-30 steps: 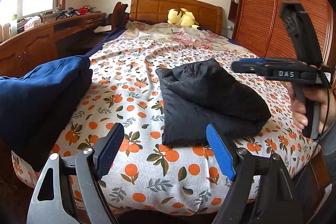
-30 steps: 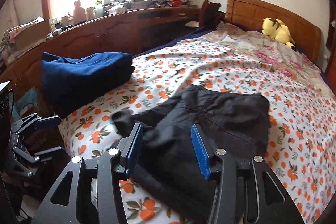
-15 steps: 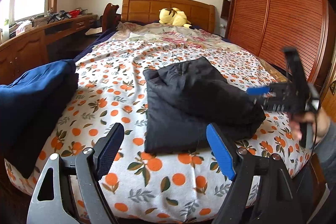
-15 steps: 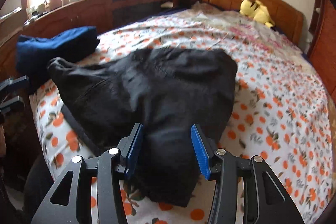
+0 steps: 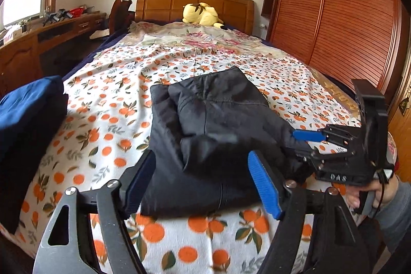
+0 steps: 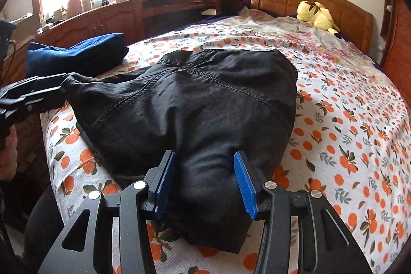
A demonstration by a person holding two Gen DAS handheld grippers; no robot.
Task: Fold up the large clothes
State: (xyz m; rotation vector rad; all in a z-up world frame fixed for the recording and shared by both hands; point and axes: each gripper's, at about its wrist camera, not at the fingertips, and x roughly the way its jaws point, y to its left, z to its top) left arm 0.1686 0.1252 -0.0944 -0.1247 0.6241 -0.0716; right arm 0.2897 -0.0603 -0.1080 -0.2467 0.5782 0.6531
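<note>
A folded black garment is laid on the bed near its foot edge — a blue garment beside it. The right gripper is spread apart around a black fold; the left gripper is held apart too.

Folded black garment on bed

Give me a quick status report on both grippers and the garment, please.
Left gripper open, at black garment's near edge. Right gripper open, straddling a bunched end of it. Garment partly folded on bed. Blue clothes lie apart.
</note>
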